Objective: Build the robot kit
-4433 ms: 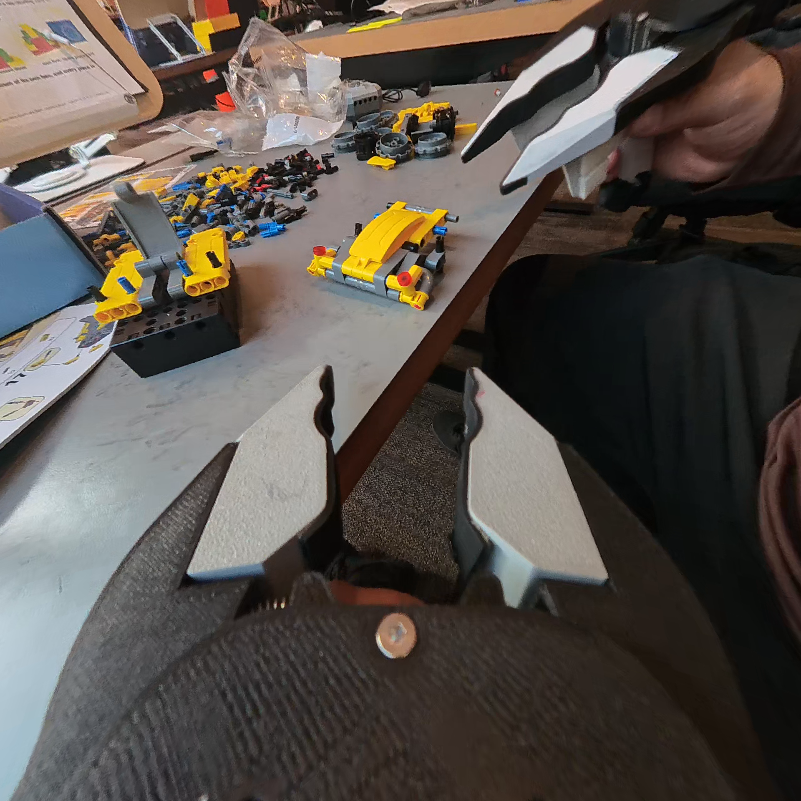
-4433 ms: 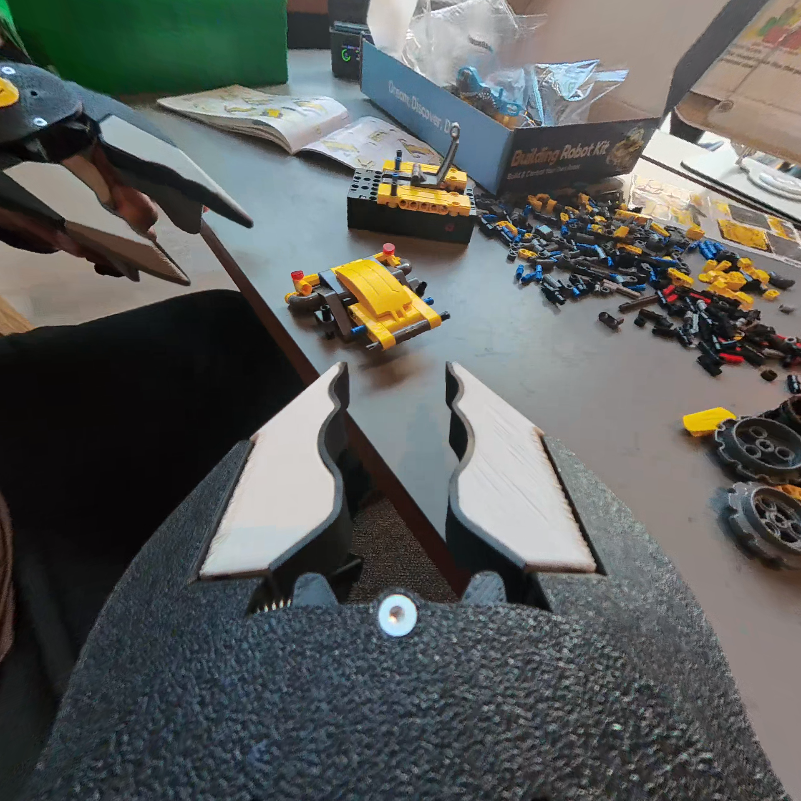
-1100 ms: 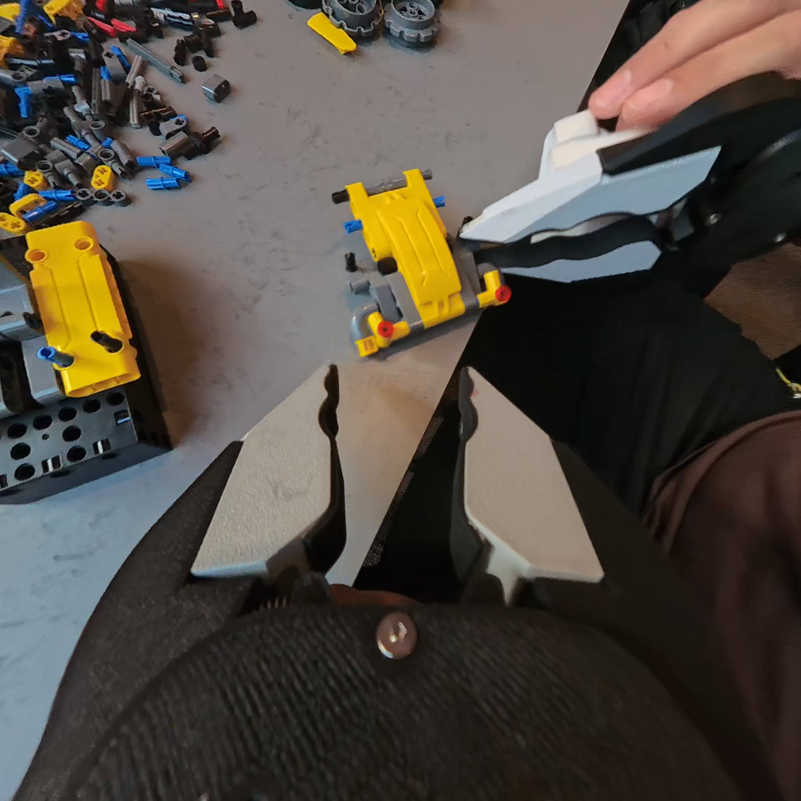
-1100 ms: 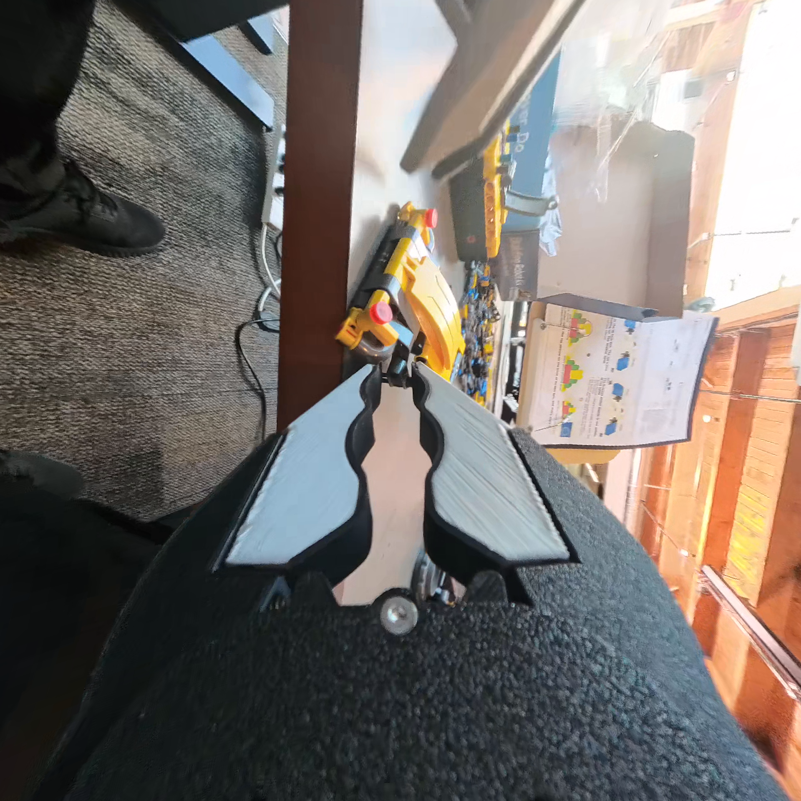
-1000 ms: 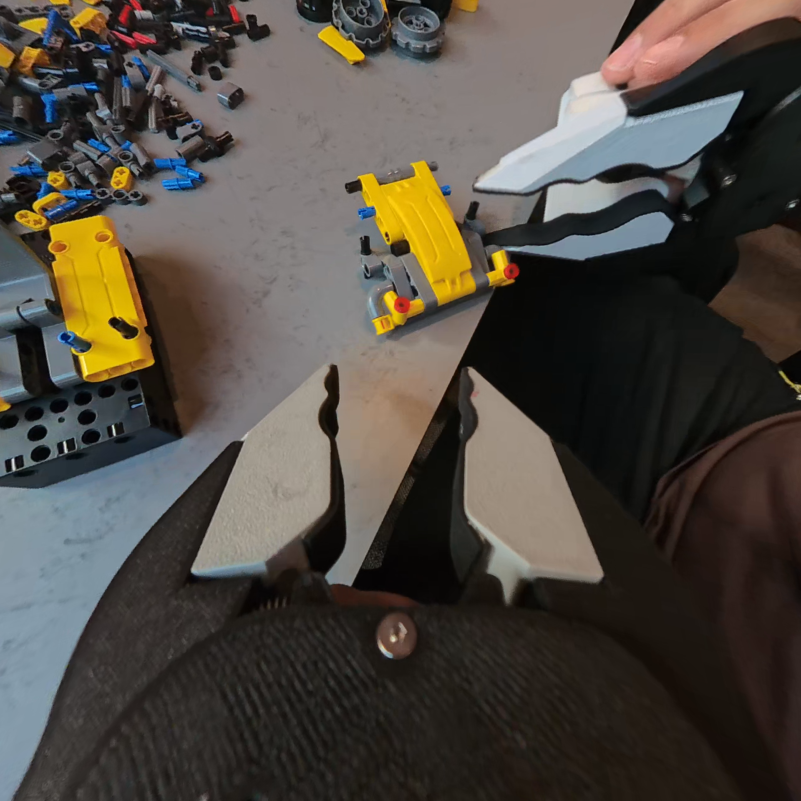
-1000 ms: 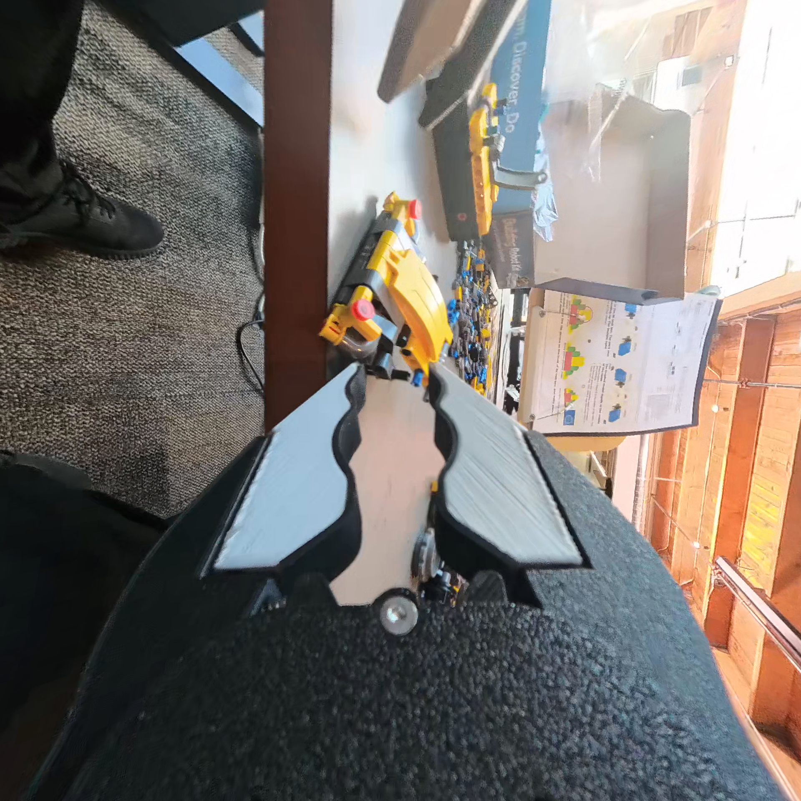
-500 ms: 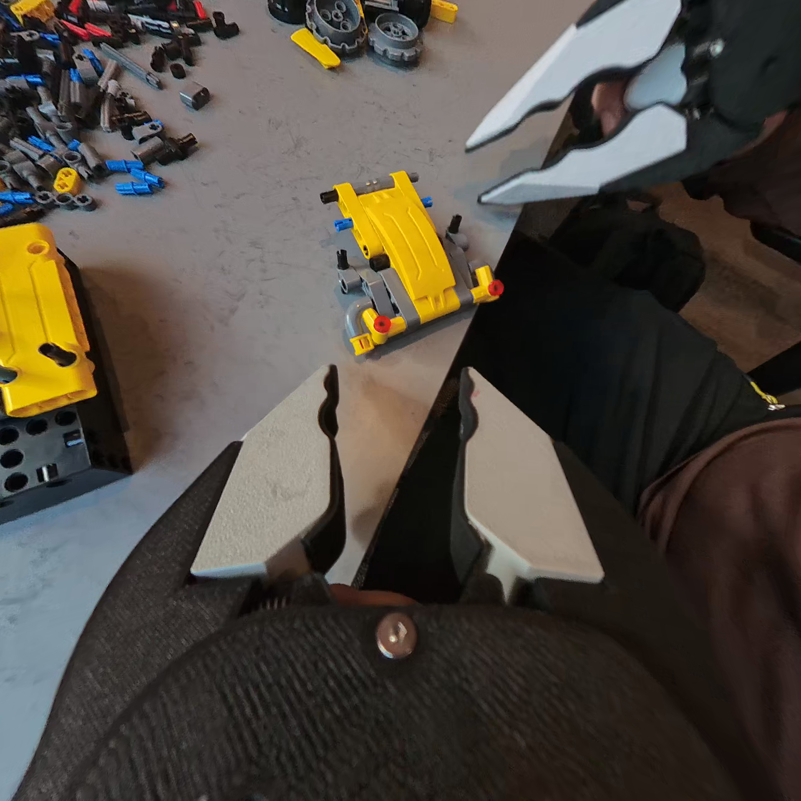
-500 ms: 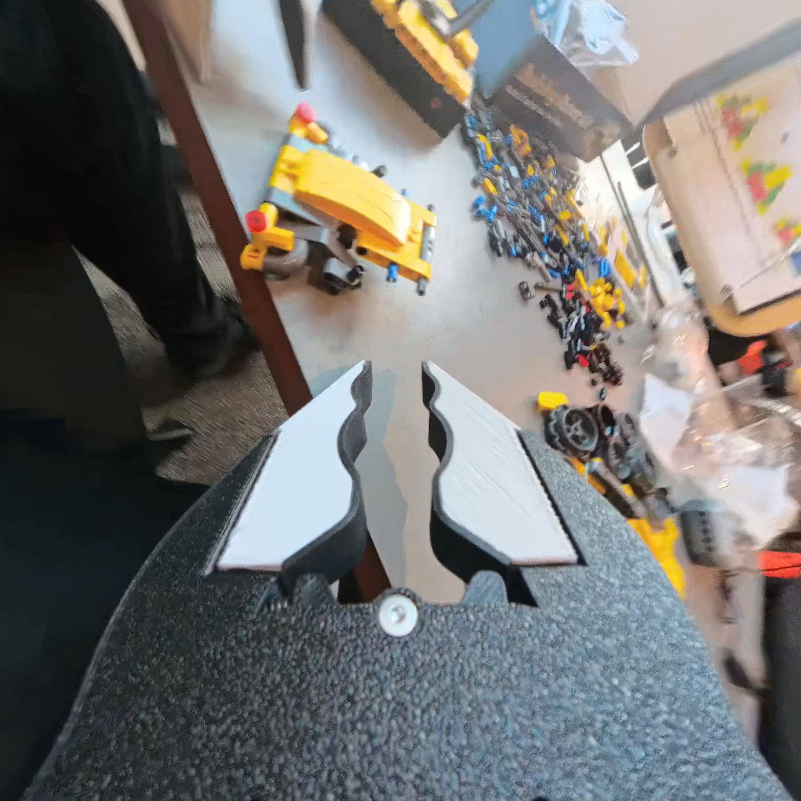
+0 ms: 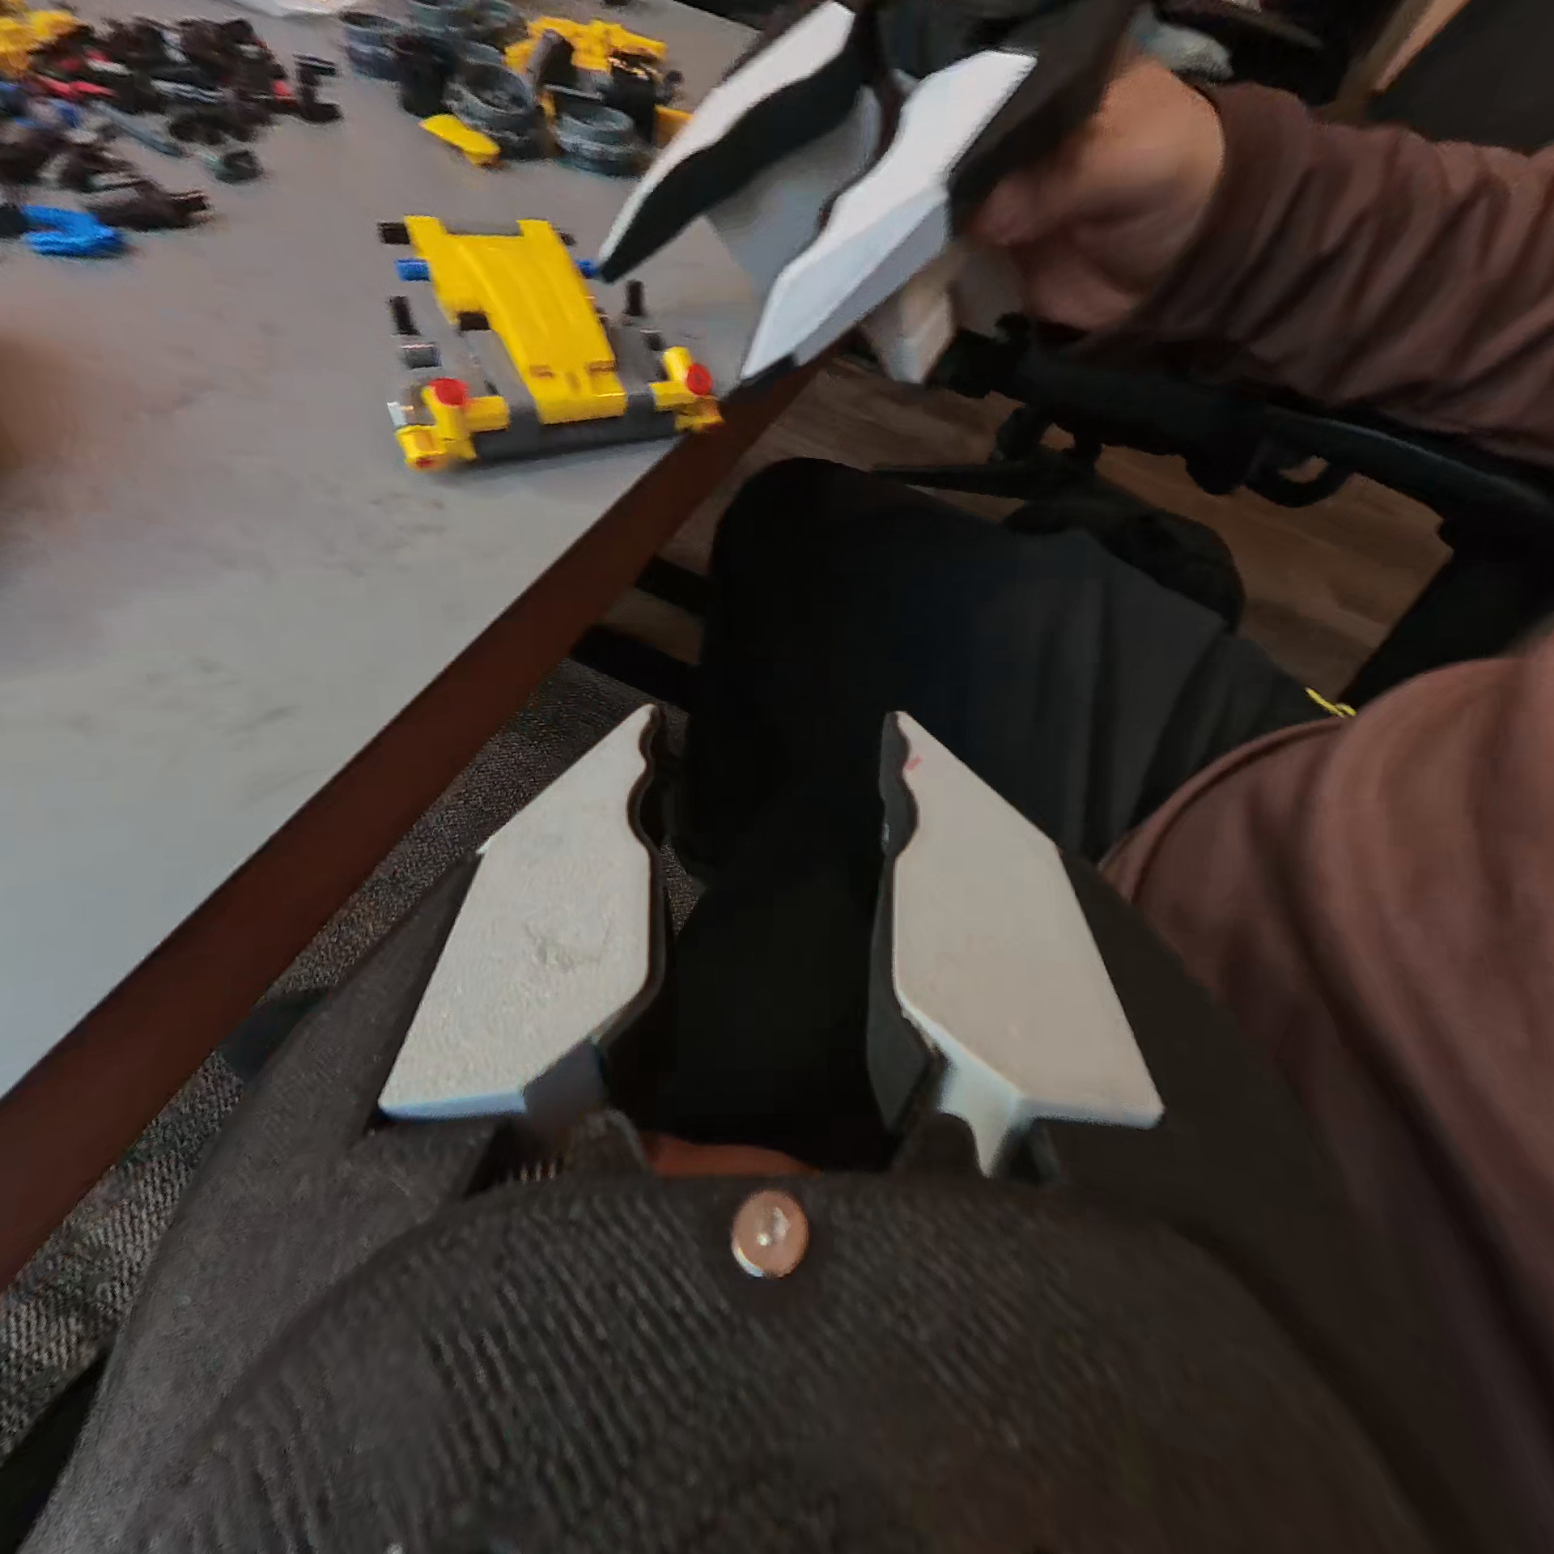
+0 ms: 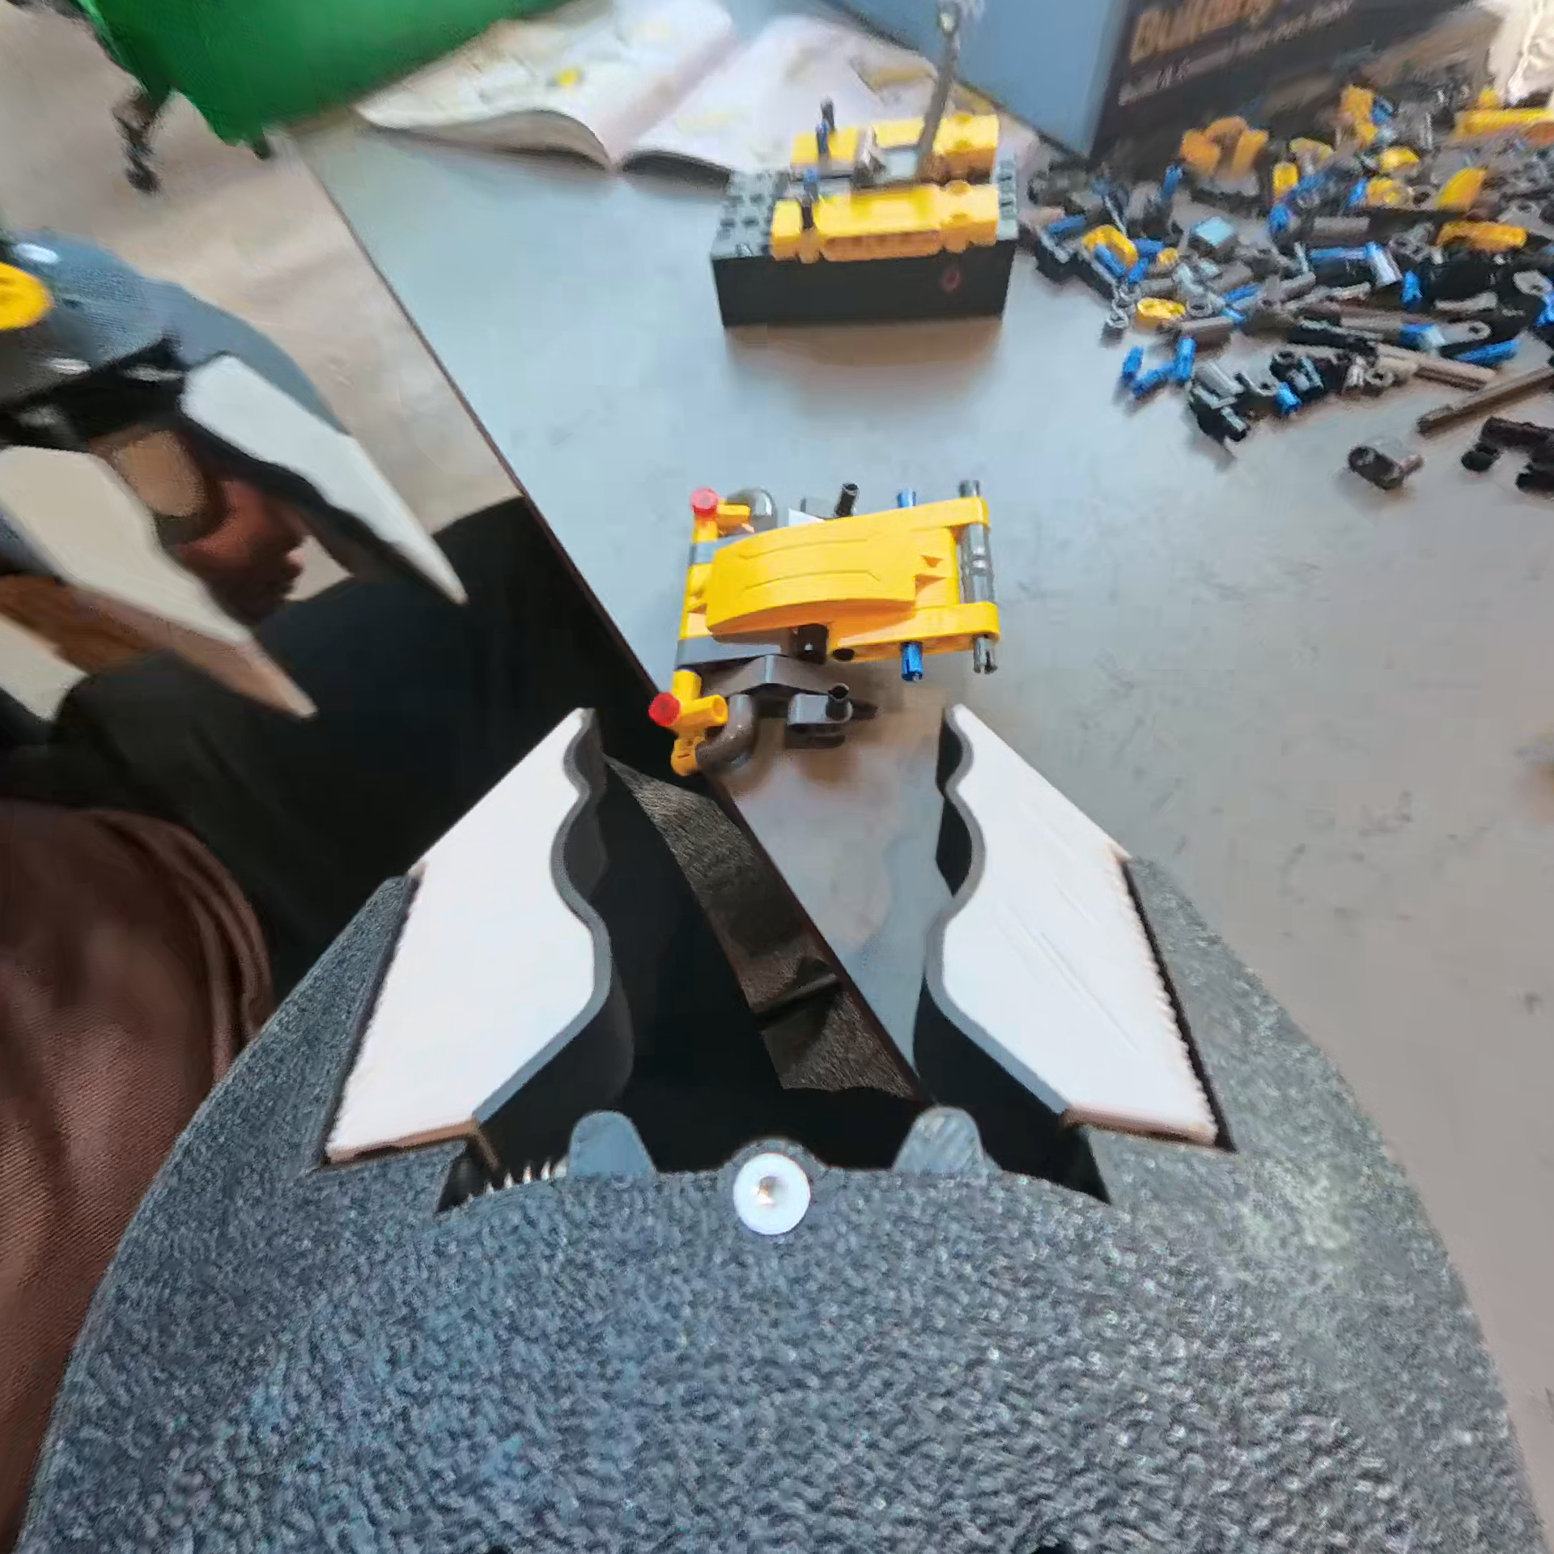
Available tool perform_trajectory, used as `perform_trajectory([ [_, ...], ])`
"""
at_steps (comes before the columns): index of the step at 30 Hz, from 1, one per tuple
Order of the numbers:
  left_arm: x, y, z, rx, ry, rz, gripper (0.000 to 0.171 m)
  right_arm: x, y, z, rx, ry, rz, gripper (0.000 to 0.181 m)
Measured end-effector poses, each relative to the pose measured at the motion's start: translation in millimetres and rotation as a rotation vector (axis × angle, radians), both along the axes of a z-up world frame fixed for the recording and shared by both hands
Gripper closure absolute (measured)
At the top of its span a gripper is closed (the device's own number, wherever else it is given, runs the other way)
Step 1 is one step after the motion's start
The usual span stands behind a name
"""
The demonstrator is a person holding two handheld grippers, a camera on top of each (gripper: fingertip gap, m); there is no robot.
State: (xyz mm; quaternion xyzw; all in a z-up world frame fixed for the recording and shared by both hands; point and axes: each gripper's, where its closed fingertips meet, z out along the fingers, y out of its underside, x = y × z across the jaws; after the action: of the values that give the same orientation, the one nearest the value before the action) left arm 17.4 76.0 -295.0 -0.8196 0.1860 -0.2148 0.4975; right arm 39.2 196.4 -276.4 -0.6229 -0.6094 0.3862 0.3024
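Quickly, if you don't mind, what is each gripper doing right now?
Left gripper: open, empty, off the table edge.
Right gripper: open, empty, near the yellow model.

Yellow-and-grey brick car chassis (image 10: 841, 610), flat at table edge (image 10: 589, 589), untouched.

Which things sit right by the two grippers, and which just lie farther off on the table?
By the grippers: yellow brick-built vehicle at the table edge, just ahead of the open right gripper; open left gripper off the table.
Farther off: black block with yellow beams; loose parts pile; open booklet; blue box.
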Motion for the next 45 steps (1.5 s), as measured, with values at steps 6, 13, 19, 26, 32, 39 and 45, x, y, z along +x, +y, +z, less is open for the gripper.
perform_trajectory([
  [6, 13, 1, -21, 0.049, 0.264, -0.131, 0.121, -16, 7, -10, 0.143, -0.057, -0.071, 0.093],
  [13, 15, -4, -32, 0.044, 0.334, -0.192, 0.123, -23, 36, 1, 0.246, -0.015, -0.155, 0.121],
  [19, 15, -4, -37, 0.036, 0.366, -0.201, 0.123, -21, 43, 9, 0.240, 0.059, -0.168, 0.125],
  [26, 15, -4, -43, 0.042, 0.426, -0.211, 0.125, -11, 56, 8, 0.173, 0.086, -0.198, 0.128],
  [32, 22, -9, -40, 0.069, 0.425, -0.247, 0.125, -7, 60, 8, 0.127, 0.102, -0.224, 0.127],
  [39, 20, -6, -31, 0.092, 0.375, -0.221, 0.124, -8, 60, 6, 0.110, 0.110, -0.232, 0.125],
  [45, 2, 9, 9, 0.186, 0.245, -0.041, 0.098, -10, 56, 3, 0.078, 0.109, -0.228, 0.126],
])
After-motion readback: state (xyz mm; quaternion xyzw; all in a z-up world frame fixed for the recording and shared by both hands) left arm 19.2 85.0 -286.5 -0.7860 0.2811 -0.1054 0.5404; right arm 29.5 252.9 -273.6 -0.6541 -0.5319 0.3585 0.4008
